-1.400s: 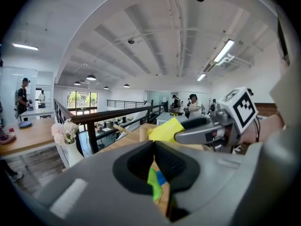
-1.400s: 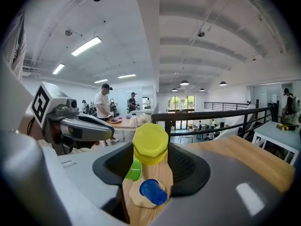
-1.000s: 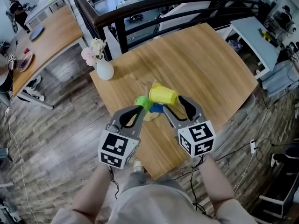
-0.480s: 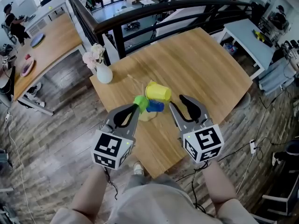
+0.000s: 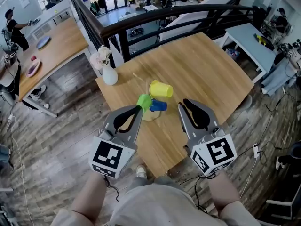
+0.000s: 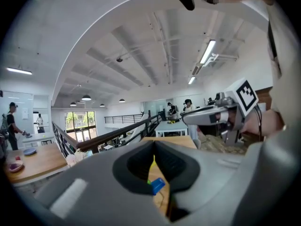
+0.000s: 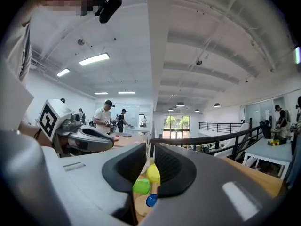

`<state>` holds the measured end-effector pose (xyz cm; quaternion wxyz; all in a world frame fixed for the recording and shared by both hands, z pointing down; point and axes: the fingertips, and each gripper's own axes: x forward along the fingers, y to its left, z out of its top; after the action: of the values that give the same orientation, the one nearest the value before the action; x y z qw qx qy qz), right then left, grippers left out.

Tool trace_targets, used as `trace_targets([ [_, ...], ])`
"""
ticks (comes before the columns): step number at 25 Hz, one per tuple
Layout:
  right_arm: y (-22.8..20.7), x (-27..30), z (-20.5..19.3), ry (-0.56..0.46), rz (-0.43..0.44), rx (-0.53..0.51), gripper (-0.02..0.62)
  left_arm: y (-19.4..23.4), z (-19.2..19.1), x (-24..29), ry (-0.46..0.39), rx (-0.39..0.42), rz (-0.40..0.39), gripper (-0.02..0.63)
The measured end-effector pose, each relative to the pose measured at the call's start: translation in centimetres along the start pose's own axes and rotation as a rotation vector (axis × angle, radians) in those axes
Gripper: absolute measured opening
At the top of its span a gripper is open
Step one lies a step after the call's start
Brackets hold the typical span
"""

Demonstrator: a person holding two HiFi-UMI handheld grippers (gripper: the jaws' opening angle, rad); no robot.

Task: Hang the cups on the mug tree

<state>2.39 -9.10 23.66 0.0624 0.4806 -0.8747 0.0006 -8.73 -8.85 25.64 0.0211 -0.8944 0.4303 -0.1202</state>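
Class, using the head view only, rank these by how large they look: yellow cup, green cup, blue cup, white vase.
1. yellow cup and white vase: look about alike, so not ranked apart
2. green cup, partly covered
3. blue cup

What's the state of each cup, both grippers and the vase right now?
yellow cup: hung on the mug tree
green cup: hung on it
blue cup: hung on it
left gripper: shut, empty
right gripper: jaws just been closing, slightly apart, empty
vase: upright
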Motion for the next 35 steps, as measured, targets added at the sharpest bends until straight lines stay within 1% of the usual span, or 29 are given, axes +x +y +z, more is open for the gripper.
trace_targets([
  [3, 1.1, -1.1, 0.2, -0.009, 0.017, 0.013, 0.039, -0.6, 0.0, -1.1, -0.003, 0.002, 0.002, 0.003],
  [7, 2.9, -2.1, -0.7, 0.007, 0.055, 0.068, 0.002, -0.9, -0.4, -2.6, -0.012, -0.025, 0.03, 0.003],
  [12, 4.2, -3.1, -2.4, 0.047, 0.073, 0.093, 0.002, -1.6, -1.9, -3.8, 0.006, -0.042, 0.037, 0.003],
  [16, 4.7, -3.6, -3.9, 0.079, 0.083, 0.11, 0.0, -2.3, -4.0, -4.4, 0.044, -0.061, 0.03, 0.003],
  [19, 5.1, -4.3, -5.3, 0.102, 0.078, 0.143, 0.0, -3.0, -5.5, -4.7, 0.076, -0.078, 0.018, 0.003],
  [22, 5.8, -4.7, -6.5, 0.127, 0.08, 0.168, 0.0, -3.3, -6.1, -4.9, 0.085, -0.091, 0.019, 0.003],
  [26, 6.5, -4.6, -6.9, 0.154, 0.1, 0.133, -0.002, -3.4, -6.0, -4.9, 0.079, -0.102, 0.015, 0.003],
  [30, 6.5, -4.2, -6.1, 0.144, 0.103, 0.088, -0.002, -3.3, -5.8, -4.8, 0.072, -0.101, 0.018, 0.003],
  [35, 6.4, -3.8, -6.3, 0.145, 0.098, 0.089, 0.0, -3.2, -6.3, -4.4, 0.087, -0.095, 0.021, 0.003],
])
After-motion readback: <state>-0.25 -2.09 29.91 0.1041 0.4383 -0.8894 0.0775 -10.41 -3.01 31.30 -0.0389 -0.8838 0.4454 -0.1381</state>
